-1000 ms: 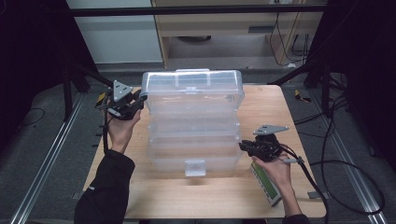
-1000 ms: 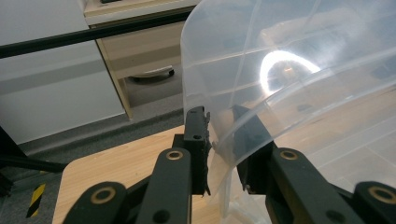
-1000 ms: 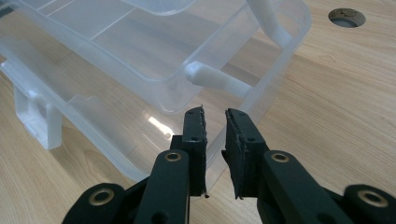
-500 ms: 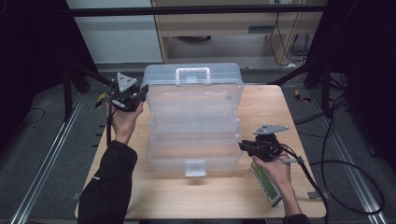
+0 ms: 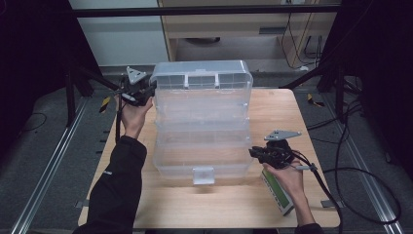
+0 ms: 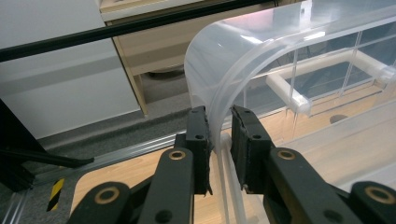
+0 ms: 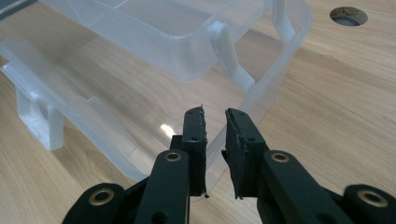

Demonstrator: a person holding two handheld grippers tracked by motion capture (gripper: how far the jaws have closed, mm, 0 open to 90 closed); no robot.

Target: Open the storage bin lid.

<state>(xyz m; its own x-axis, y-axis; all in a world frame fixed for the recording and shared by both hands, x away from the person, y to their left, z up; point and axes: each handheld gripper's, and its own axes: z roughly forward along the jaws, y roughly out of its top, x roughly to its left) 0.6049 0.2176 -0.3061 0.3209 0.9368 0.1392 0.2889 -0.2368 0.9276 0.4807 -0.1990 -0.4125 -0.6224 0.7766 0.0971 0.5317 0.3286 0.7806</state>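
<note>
Fingers (image 6: 199,140) on raised lid (image 5: 202,80) corner

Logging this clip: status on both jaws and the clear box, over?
Left gripper clamped on lid edge, lid raised. Right gripper pinching base rim. Nothing blocking the lid's path.

no legible text, apparently, at this resolution
</note>
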